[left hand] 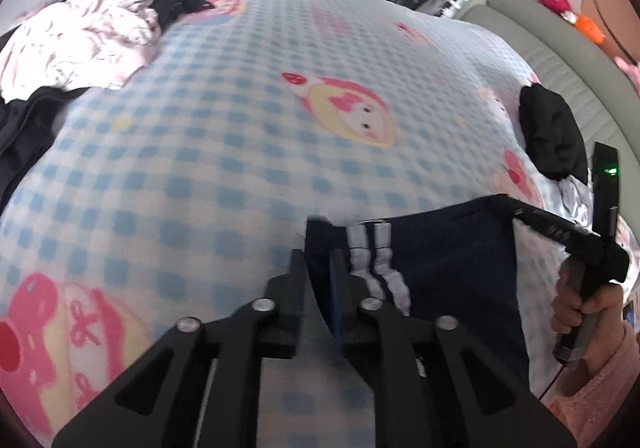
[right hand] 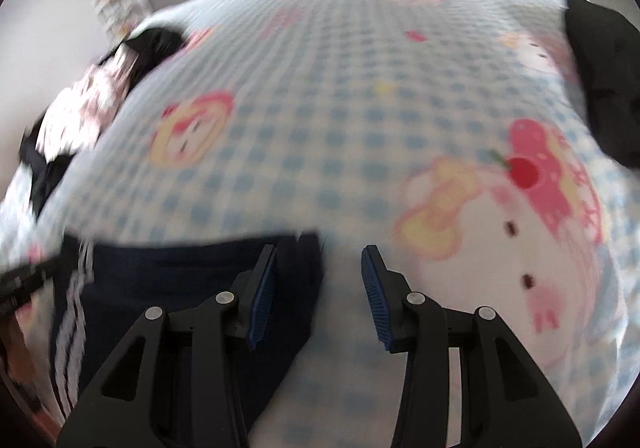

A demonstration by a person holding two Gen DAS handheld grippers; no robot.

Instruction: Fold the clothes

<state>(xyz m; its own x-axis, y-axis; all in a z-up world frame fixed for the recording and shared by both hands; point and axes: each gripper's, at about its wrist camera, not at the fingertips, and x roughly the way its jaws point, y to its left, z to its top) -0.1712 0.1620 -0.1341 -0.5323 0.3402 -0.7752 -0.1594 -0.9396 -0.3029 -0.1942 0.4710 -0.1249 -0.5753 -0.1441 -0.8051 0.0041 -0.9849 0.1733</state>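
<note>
While my left gripper (left hand: pixel 318 268) pinches the navy white-striped garment (left hand: pixel 440 268), my right gripper (right hand: pixel 318 280) gapes empty beside it. Unfolded pink-and-black clothes pile (left hand: pixel 80 43) waits far ahead; I judge folding barely begun.

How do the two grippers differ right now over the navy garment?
The left gripper has its jaws narrow, with the navy garment's striped corner between them; the right gripper stands wide open and empty. The left sits at the white stripes, the right at the garment's plain edge. Both are black with blue pads and point down at the checked bedspread.
</note>
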